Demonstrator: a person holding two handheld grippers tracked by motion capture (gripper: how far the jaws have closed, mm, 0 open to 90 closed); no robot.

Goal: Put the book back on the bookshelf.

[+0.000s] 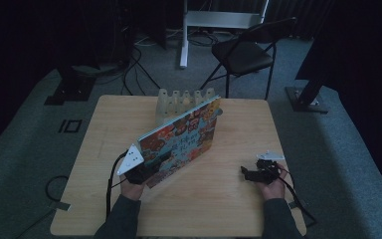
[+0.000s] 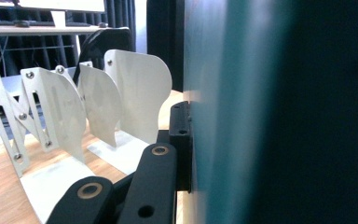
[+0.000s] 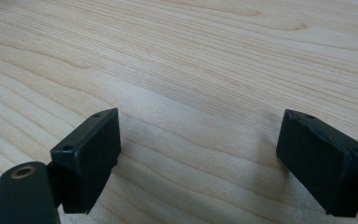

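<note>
The picture book [image 1: 181,141], tilted above the table's [image 1: 229,209] middle with its far end at the white slotted rack [image 1: 179,102], is pinched at its near-left corner by the left gripper [image 1: 151,167]; transfer appears underway, next requiring alignment with a slot, while the right gripper [image 3: 200,154] rests spread near right.

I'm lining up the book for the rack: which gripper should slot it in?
Left, probably. The left gripper is clamped on the book, beside the white rack. The right gripper rests open, apart.
</note>
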